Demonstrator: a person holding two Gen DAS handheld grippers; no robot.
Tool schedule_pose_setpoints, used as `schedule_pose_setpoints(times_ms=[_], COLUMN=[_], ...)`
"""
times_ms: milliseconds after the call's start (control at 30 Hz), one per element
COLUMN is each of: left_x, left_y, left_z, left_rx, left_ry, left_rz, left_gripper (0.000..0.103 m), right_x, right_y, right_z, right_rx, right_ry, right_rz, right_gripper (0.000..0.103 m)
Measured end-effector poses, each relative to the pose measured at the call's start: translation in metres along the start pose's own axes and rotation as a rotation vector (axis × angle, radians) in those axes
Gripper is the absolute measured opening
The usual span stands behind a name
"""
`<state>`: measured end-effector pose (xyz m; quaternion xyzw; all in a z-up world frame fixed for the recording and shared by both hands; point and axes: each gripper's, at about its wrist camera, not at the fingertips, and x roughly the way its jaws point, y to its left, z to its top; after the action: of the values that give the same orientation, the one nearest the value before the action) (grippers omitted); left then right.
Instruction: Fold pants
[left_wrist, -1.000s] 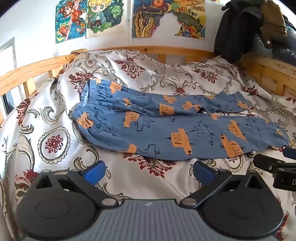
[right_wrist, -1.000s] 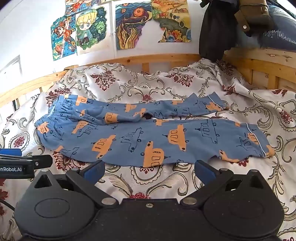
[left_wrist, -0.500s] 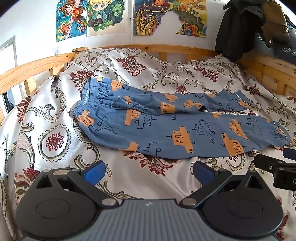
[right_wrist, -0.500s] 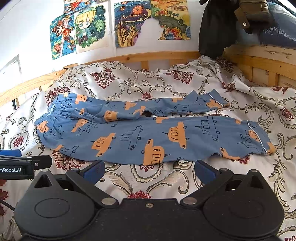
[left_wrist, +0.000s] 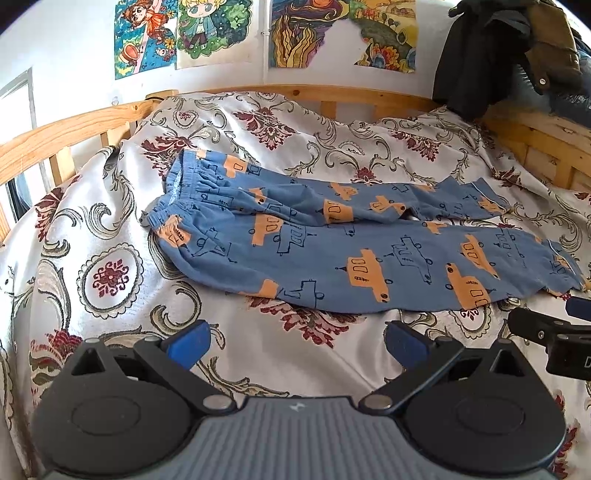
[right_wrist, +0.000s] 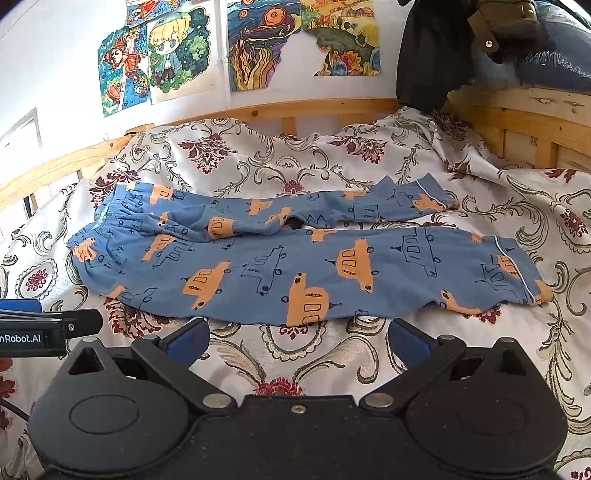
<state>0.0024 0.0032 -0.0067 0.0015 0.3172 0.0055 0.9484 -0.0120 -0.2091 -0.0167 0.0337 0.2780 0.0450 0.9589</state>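
Blue pants (left_wrist: 332, 251) (right_wrist: 295, 266) with orange car prints lie spread across the bed, waistband to the left, both legs running right. The far leg is rumpled and partly folded over near the crotch. My left gripper (left_wrist: 295, 341) is open above the bedspread, just short of the near leg's lower edge. In its own view my right gripper (right_wrist: 299, 338) is also open, with its blue pads close to the near leg's hem side edge. Each gripper shows at the edge of the other's view: the right gripper (left_wrist: 546, 328) and the left gripper (right_wrist: 48, 325).
A floral bedspread (left_wrist: 110, 273) (right_wrist: 480, 362) covers the bed. A wooden bed rail (left_wrist: 332, 96) (right_wrist: 295, 109) runs behind, with drawings on the wall above. Dark clothing (left_wrist: 509, 48) (right_wrist: 461, 44) hangs over the rail at the right.
Both grippers have eased slightly closer to the pants, which sit a little lower in each view. The pants have not moved and both grippers stay open.
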Motion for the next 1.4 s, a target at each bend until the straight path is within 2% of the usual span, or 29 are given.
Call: schedule_pose_setpoints(times_ms=[567, 700, 800, 933, 1033, 1167, 1333, 1400], left_x=[0.005, 0.009, 0.017, 0.028, 0.041, 0.074, 0.138, 0.167], left_y=[0.001, 0.004, 0.01, 0.018, 0.021, 0.022, 0.018, 0.017], left_z=[-0.001, -0.002, 0.002, 0.028, 0.06, 0.116, 0.181, 0.199], left_rx=[-0.001, -0.026, -0.071, -0.079, -0.011, 0.097, 0.229, 0.286], left_ry=[0.022, 0.052, 0.108, 0.155, 0.19, 0.226, 0.196, 0.139], left_rz=[0.009, 0.019, -0.004, 0.01, 0.011, 0.025, -0.009, -0.04], left_gripper=[0.103, 0.103, 0.103, 0.103, 0.103, 0.103, 0.103, 0.103], right_x=[0.003, 0.003, 0.002, 0.001, 0.006, 0.028, 0.094, 0.136], right_y=[0.001, 0.002, 0.001, -0.005, -0.015, -0.03, -0.064, -0.081], right_z=[-0.002, -0.001, 0.002, 0.013, 0.028, 0.066, 0.126, 0.157], right_rx=[0.003, 0.009, 0.011, 0.03, 0.024, -0.085, -0.243, -0.269], right_ry=[0.024, 0.048, 0.059, 0.053, 0.064, 0.062, 0.113, 0.157], right_rz=[-0.004, -0.014, -0.015, 0.015, 0.055, 0.125, 0.153, 0.164], right_gripper=[0.102, 0.102, 0.103, 0.102, 0.103, 0.103, 0.103, 0.103])
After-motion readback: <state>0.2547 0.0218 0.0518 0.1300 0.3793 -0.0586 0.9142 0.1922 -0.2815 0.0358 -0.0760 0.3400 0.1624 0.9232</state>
